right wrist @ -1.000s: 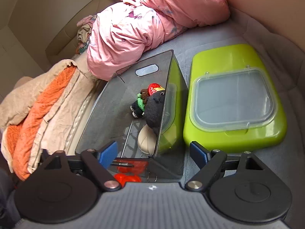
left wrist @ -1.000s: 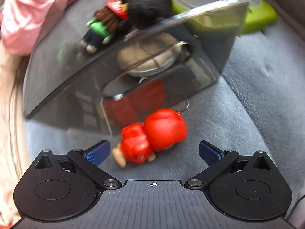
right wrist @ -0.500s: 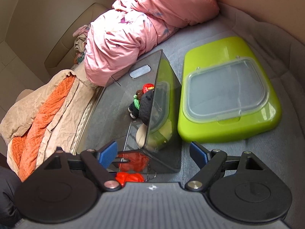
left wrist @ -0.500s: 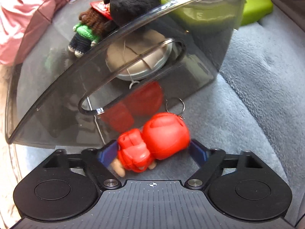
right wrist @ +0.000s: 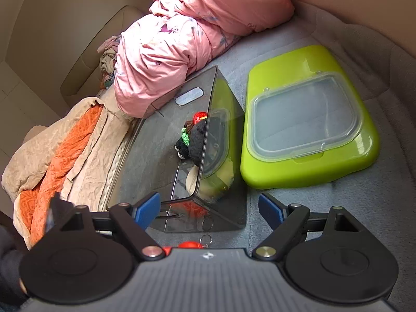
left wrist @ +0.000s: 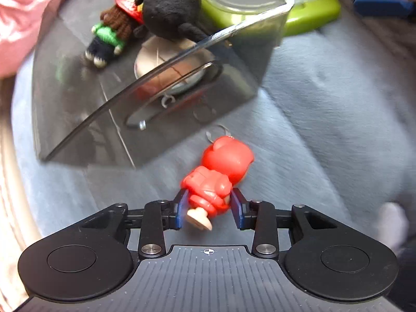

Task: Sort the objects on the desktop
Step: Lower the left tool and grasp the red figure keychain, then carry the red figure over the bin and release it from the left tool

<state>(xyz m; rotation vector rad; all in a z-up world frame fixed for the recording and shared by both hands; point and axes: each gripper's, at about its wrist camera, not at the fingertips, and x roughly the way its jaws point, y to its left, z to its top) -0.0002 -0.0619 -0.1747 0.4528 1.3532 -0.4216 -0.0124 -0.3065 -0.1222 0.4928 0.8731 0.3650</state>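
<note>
My left gripper is shut on a red figure keychain, its blue pads pressing the figure's body just in front of the smoky clear bin. Inside the bin lie a black plush, a knitted doll in green and a round beige item. In the right wrist view the bin sits ahead of my open, empty right gripper, and the red figure peeks out at the gripper body's edge.
A lime-green box with a clear lid stands right of the bin on the grey cushion. A pink quilt and orange-beige blankets lie behind and left.
My left gripper has closed from wide open onto the red figure and drawn back a little from the bin. My right gripper has pulled back slightly and stays open.
</note>
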